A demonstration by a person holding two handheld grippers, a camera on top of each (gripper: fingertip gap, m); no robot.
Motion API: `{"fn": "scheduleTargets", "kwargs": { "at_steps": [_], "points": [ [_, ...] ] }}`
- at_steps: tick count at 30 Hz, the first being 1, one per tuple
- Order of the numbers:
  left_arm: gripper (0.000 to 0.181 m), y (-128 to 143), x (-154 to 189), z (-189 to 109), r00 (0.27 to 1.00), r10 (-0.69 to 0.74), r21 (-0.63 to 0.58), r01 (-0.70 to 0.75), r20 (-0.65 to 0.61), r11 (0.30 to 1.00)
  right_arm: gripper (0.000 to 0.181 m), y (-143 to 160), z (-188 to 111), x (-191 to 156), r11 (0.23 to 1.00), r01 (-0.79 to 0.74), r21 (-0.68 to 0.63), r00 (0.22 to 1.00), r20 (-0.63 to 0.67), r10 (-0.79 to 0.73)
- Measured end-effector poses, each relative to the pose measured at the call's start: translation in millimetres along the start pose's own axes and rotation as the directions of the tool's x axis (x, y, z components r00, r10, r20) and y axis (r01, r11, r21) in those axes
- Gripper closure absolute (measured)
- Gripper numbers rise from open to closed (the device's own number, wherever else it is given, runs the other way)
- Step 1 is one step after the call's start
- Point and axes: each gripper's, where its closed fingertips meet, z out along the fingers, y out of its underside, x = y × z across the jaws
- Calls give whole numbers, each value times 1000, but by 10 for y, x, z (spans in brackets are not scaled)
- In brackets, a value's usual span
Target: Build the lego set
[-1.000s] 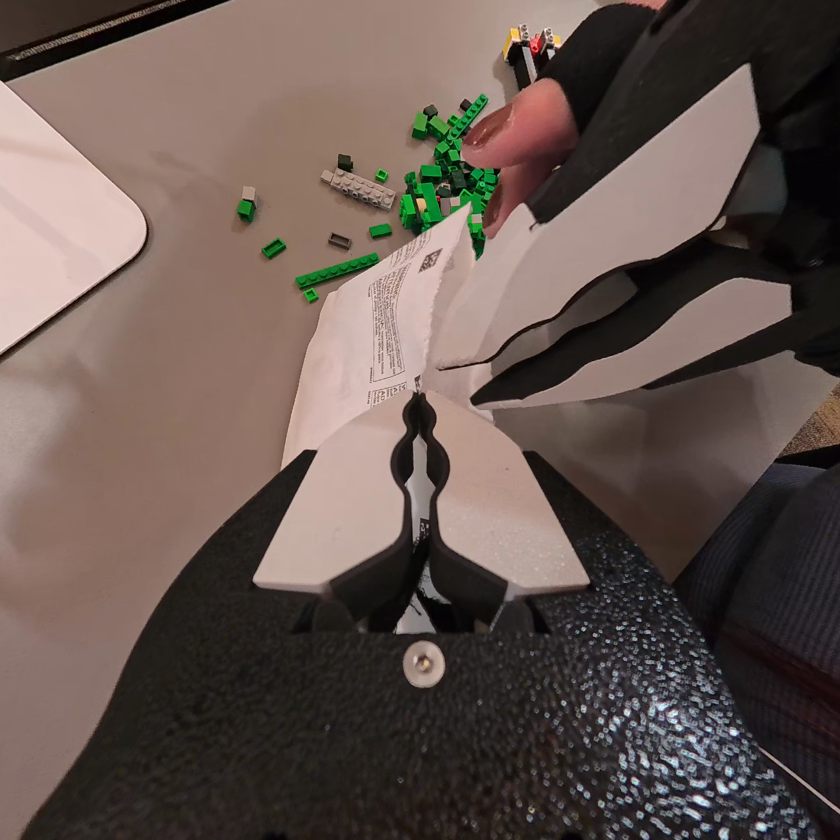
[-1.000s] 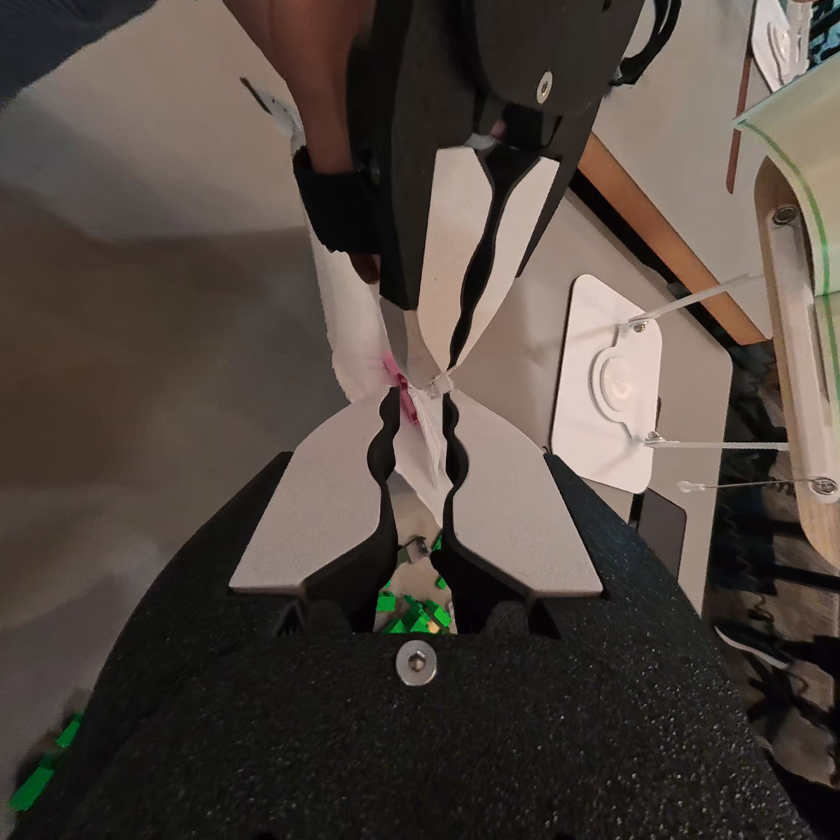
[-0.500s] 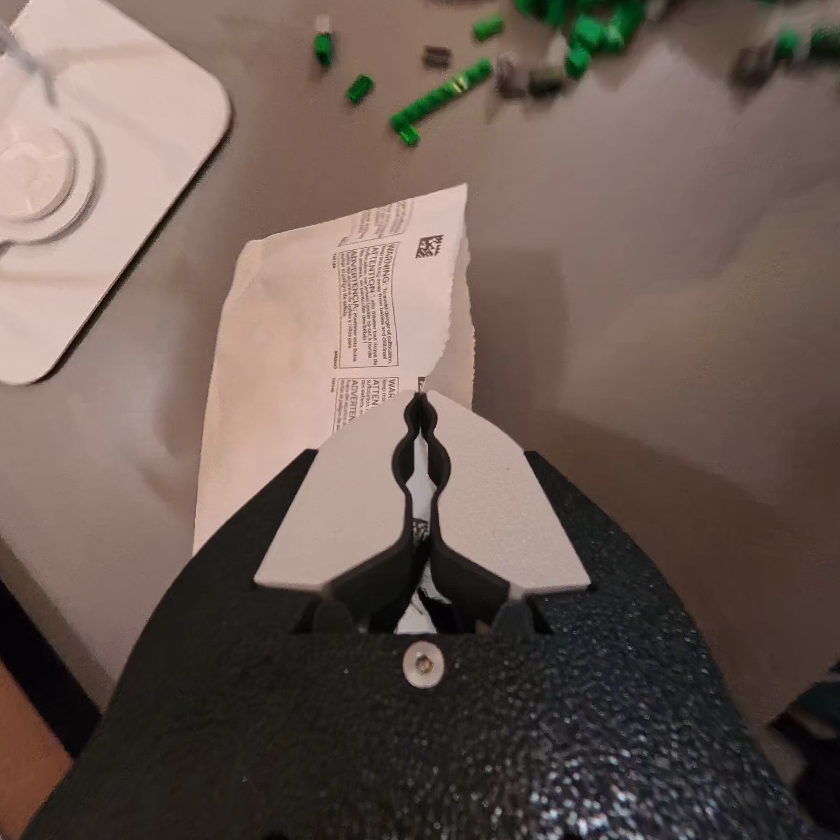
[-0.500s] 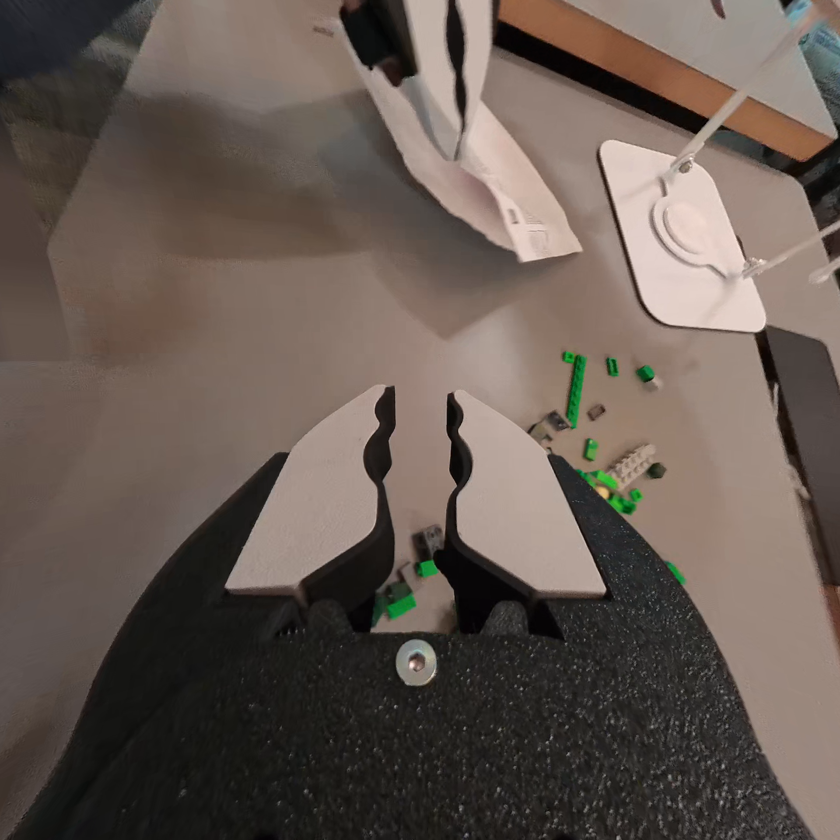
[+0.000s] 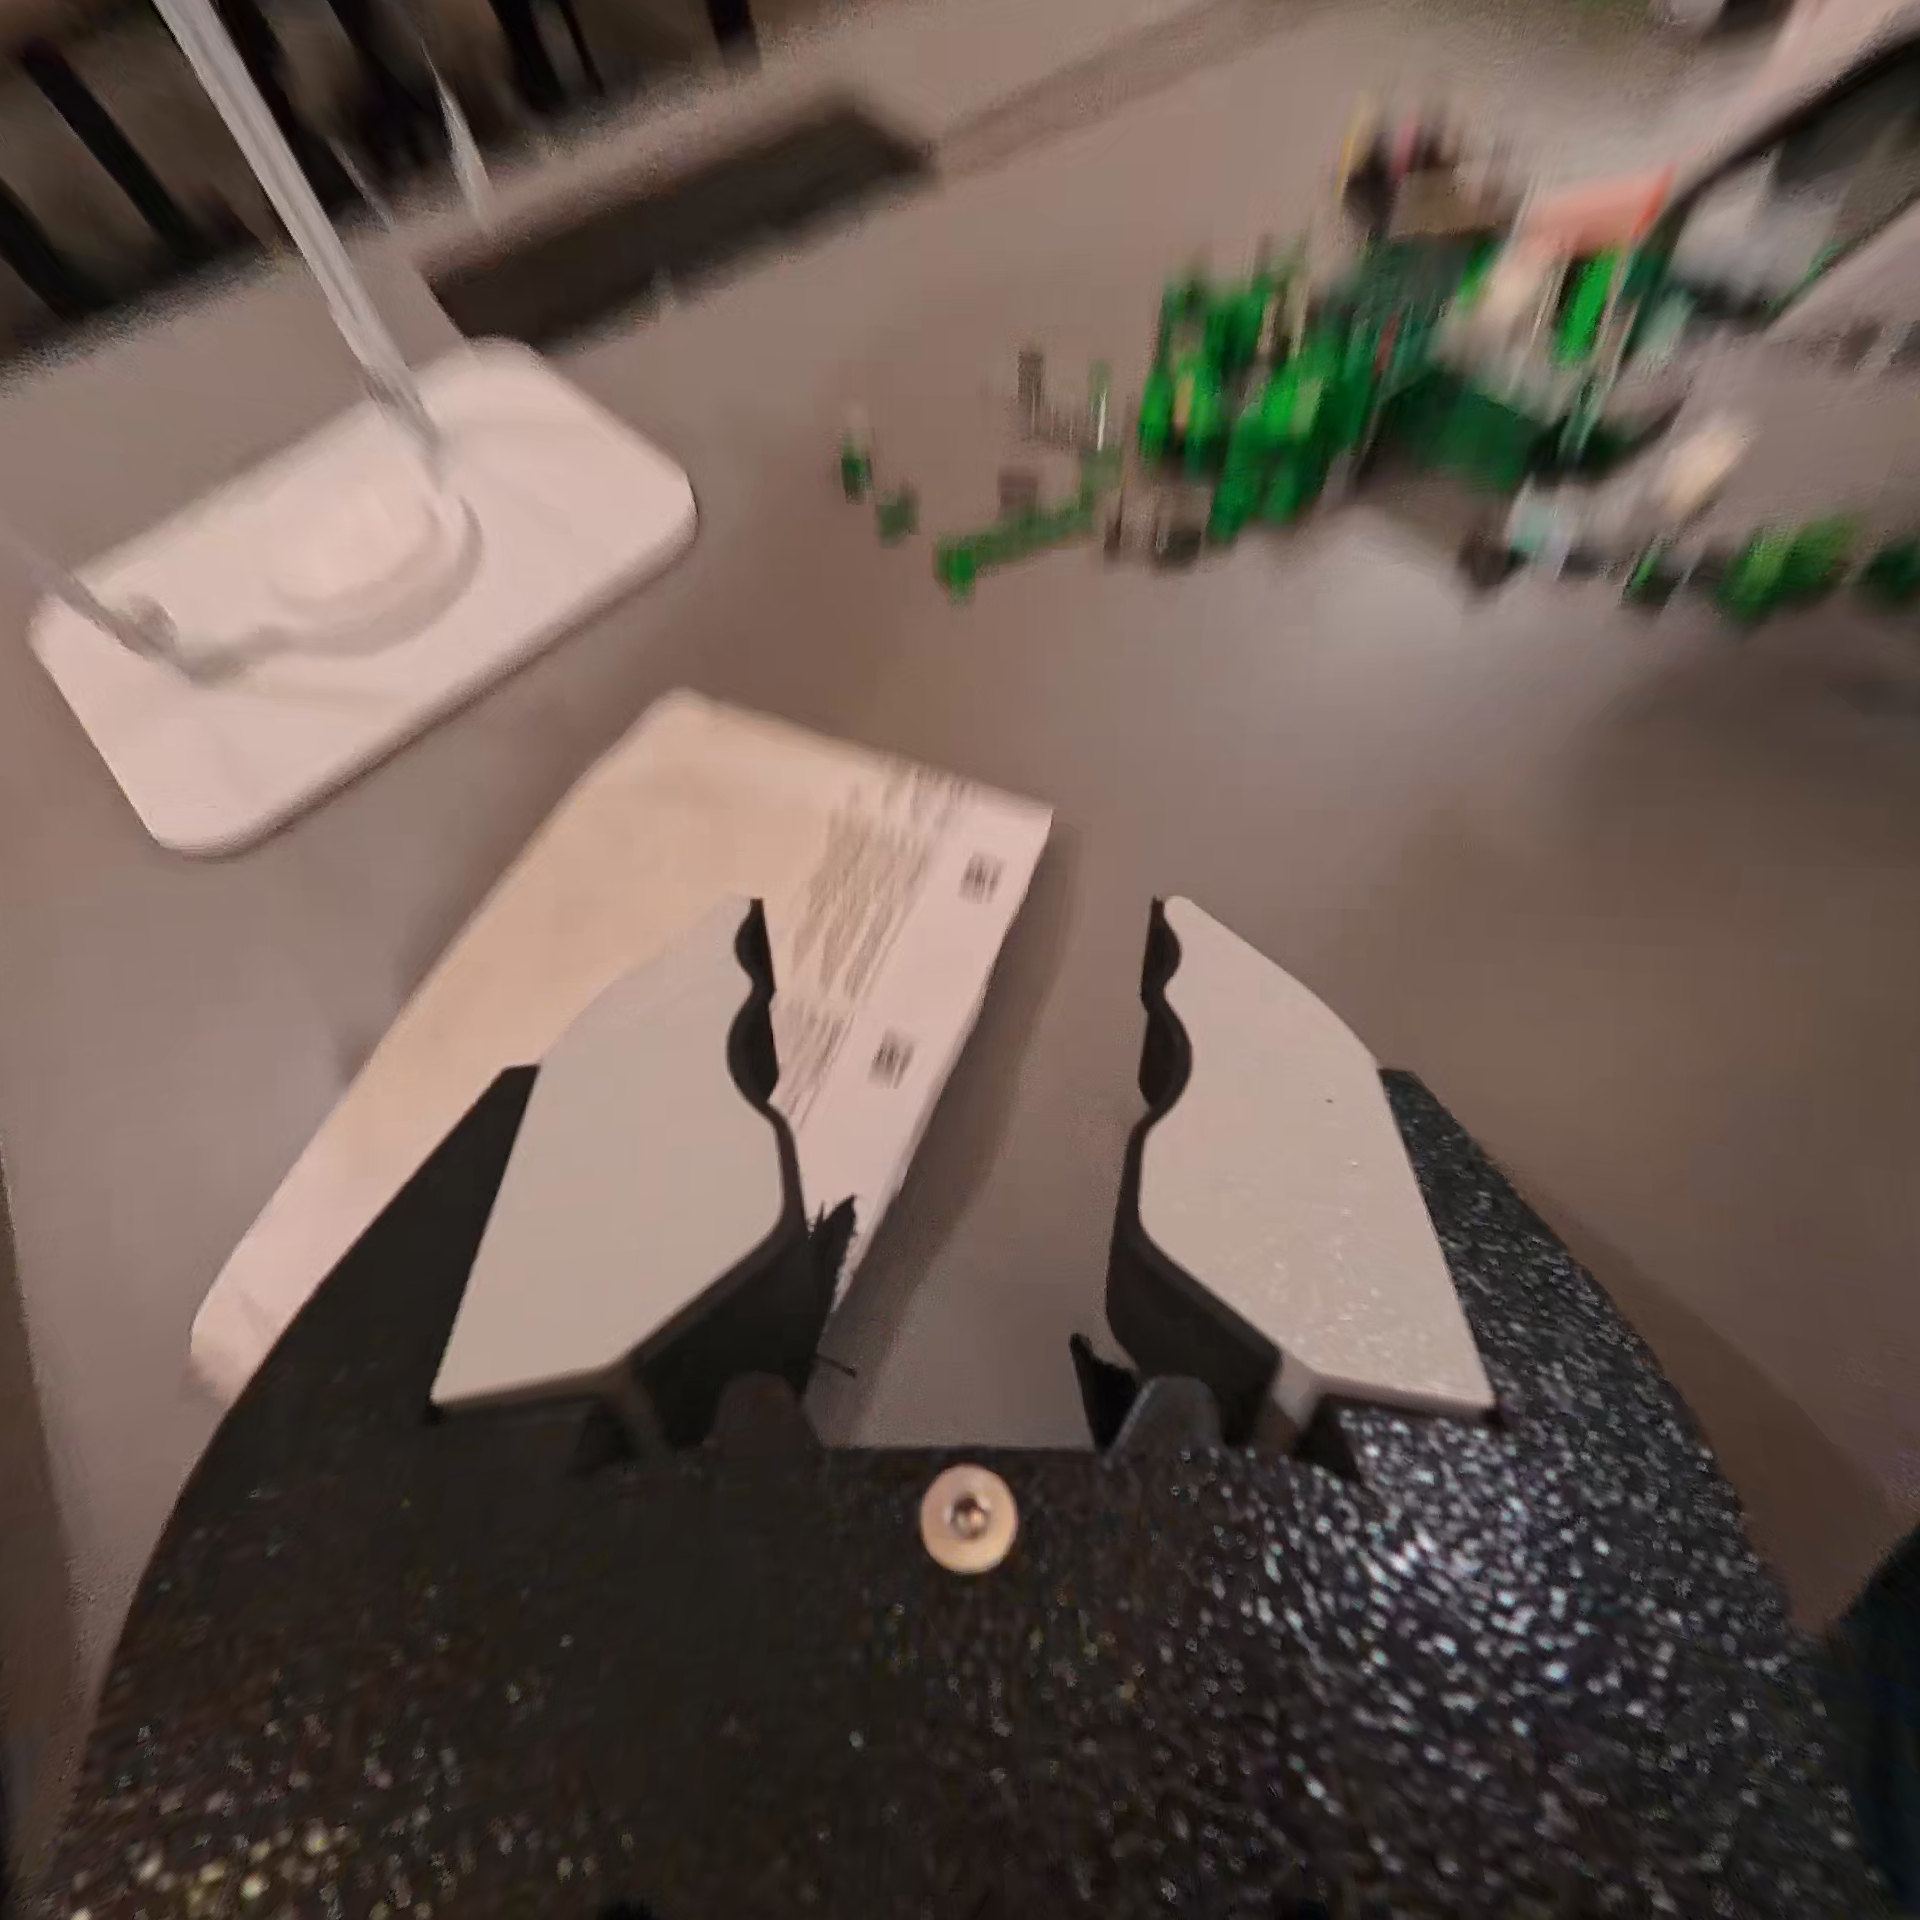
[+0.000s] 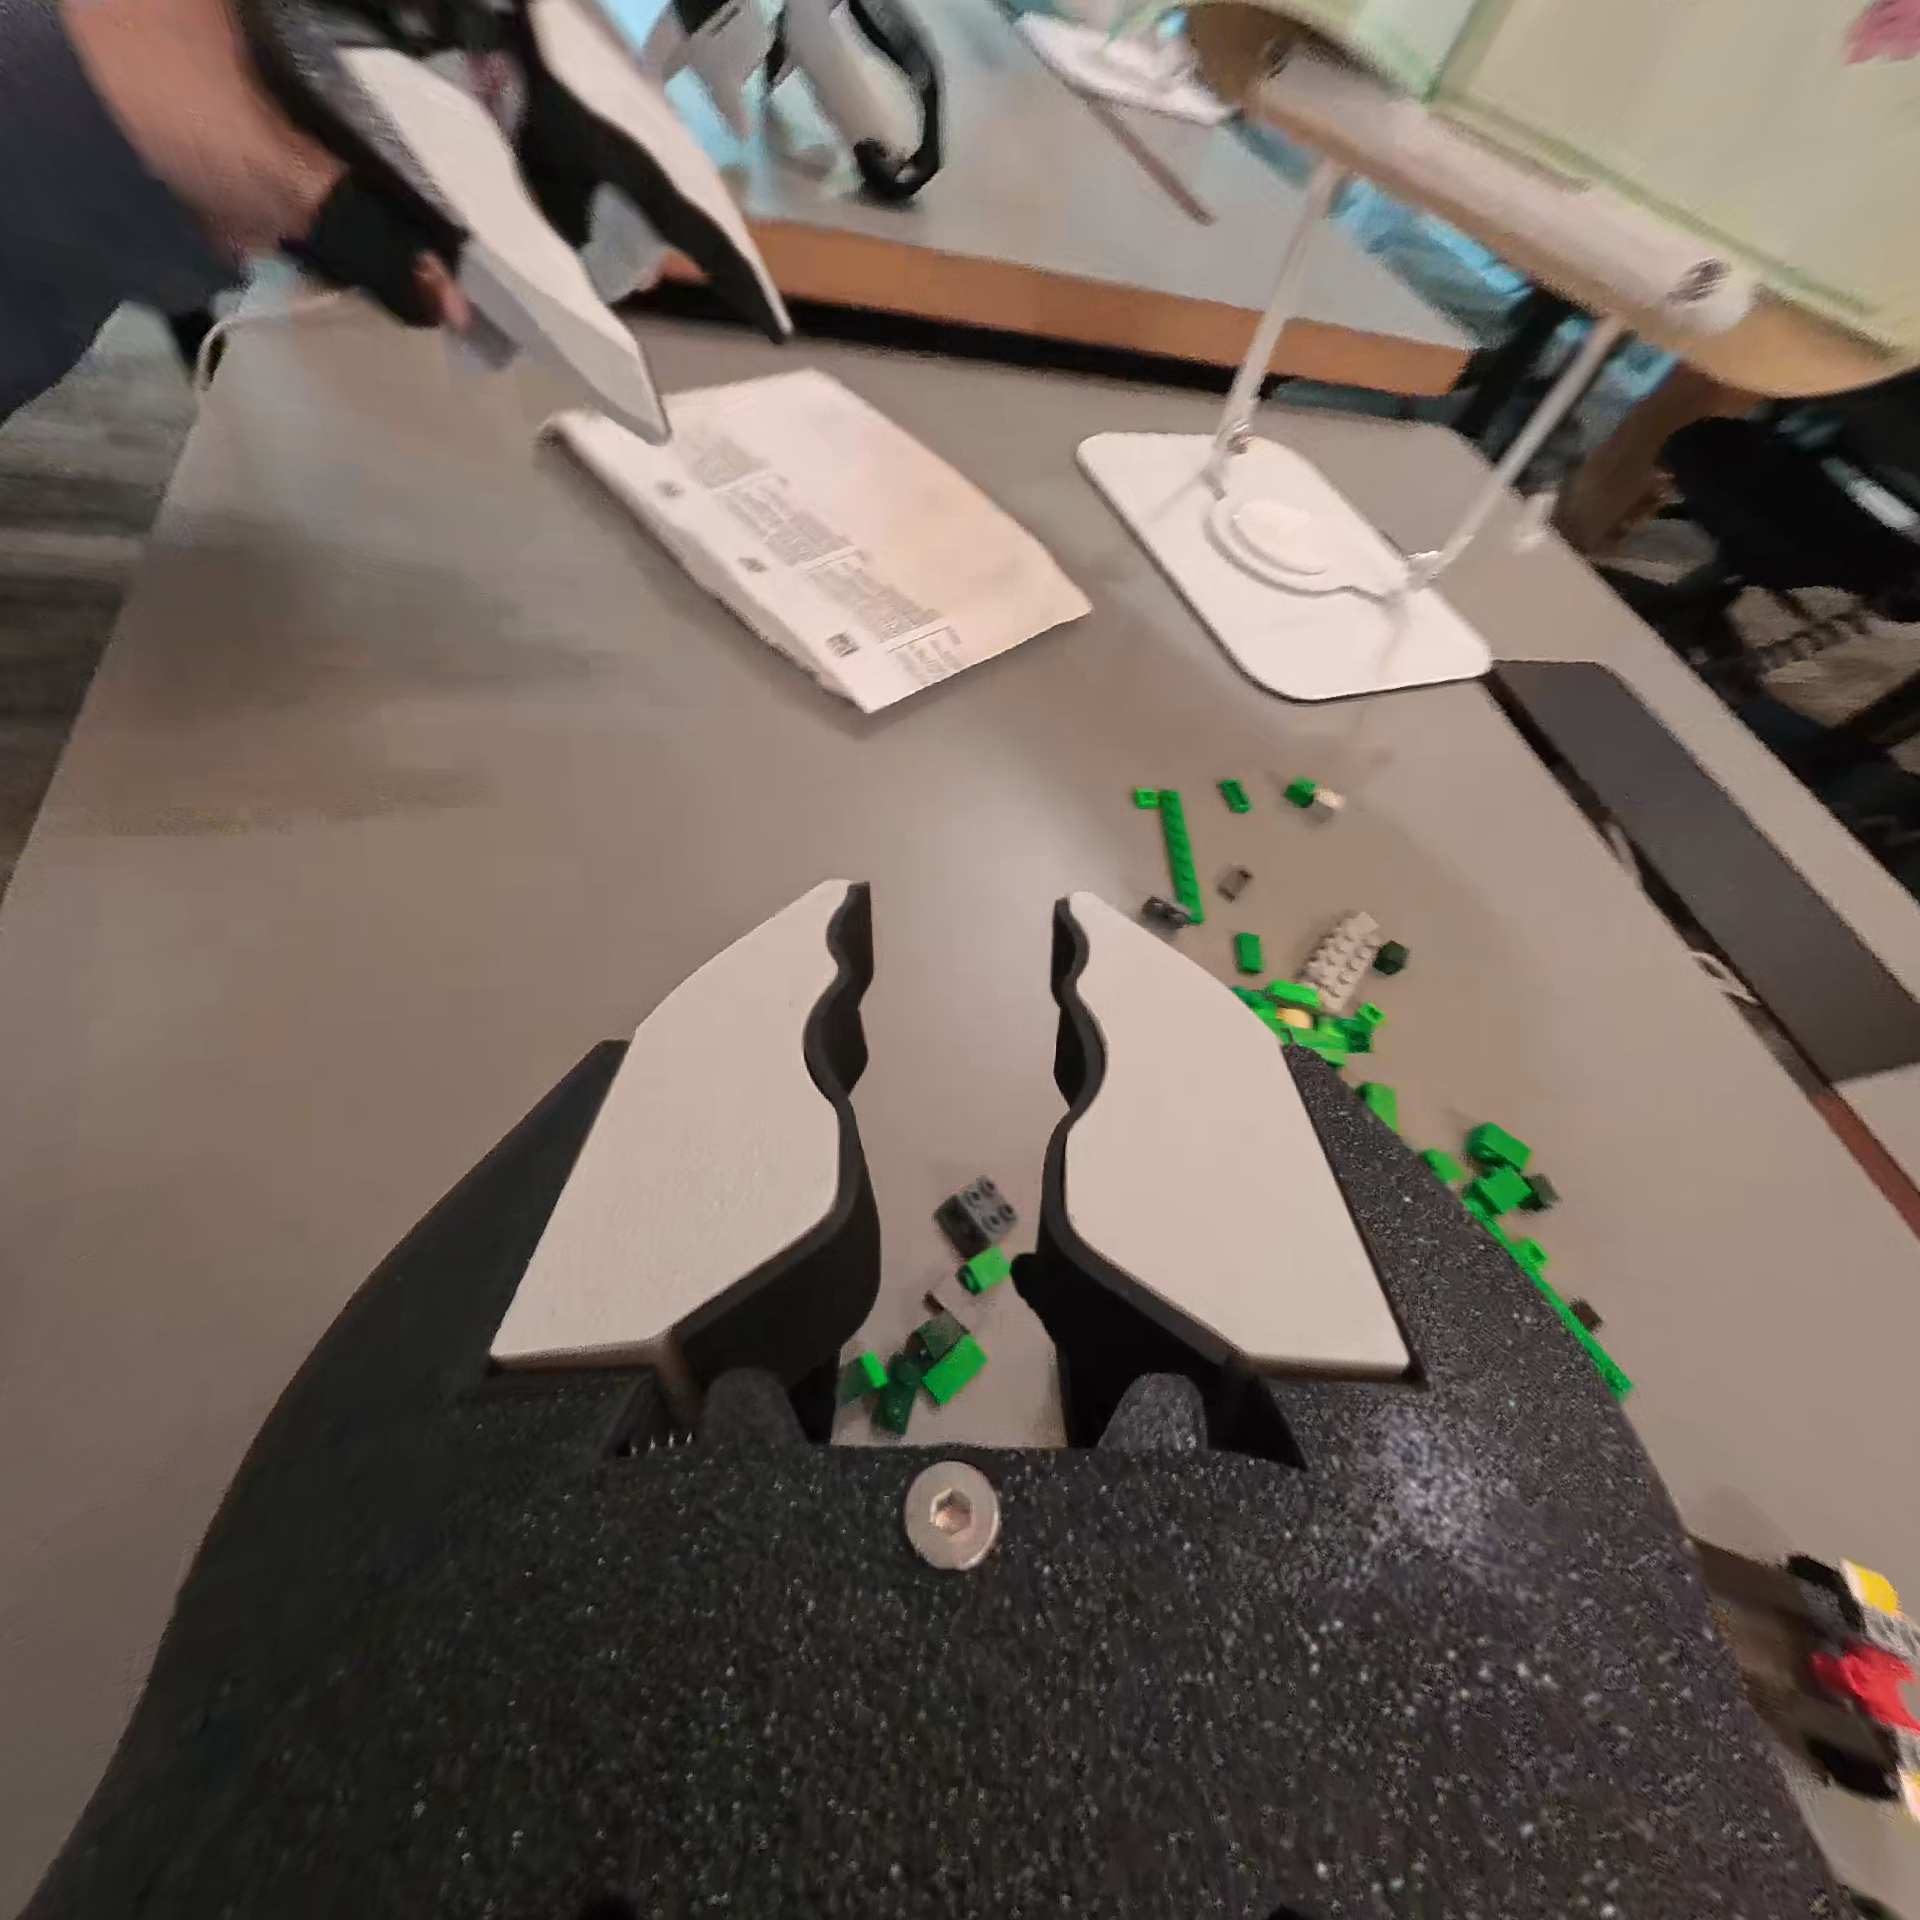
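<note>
— What has changed for us just now?

— Half a second ago our left tongs point(image 5: 951, 914) were pressed together on the white paper bag point(image 5: 665, 935). Now they are spread and hold nothing, and the bag lies flat on the table point(image 6: 436, 790), to the left of the white stand base point(image 6: 1288, 561) in the right wrist view. One second ago both tongs pinched this bag together; the right tongs point(image 6: 961, 904) were already spread half a second ago and are the same now.

— And what does it mean for the build?

— We think the bag is emptied and put aside. The green lego pieces point(image 6: 1299, 1018) lie loose on the table, on the near side of the stand base, so sorting and joining can begin.

— What can we not make out?

— The left wrist view is much blurred; the pieces there are only green smears. In the right wrist view our own right tongs cover a part of the pile. A small yellow, red and black model point(image 6: 1860, 1662) is cut off at the right edge.
</note>
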Motion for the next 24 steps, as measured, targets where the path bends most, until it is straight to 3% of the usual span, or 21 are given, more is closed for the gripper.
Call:
{"fn": "scheduleTargets", "kwargs": {
  "at_steps": [1,4,6,10,12,15,19,24],
  "points": [
    [117,-240,63,-18,1000,-12,125,9,24,992,151,-19,-30,65,999,-23,31,999,-38,24],
    [181,-767,278,42,994,-14,398,-29,106,917,168,-54,-97,243,989,-78,123,984,-148,96],
    [181,-884,334,206,984,-19,418,-58,176,907,178,-25,-119,345,985,-91,149,968,-218,122],
    [181,-1264,574,424,994,-109,522,91,5,848,181,70,-96,513,978,-138,159,936,-302,181],
    [181,-1350,432,584,991,-106,526,45,87,849,181,18,-50,609,967,-168,192,921,-321,223],
    [181,-1382,138,909,969,-91,537,-48,228,842,181,-247,113,802,941,-194,277,910,-308,278],
    [181,-1337,89,1308,969,-93,603,-66,229,795,181,-644,471,1261,928,-158,337,890,-358,281],
    [181,-1249,315,1455,988,26,613,-115,153,782,180,-984,1002,1795,903,-99,419,890,-369,269]
  ]
}}
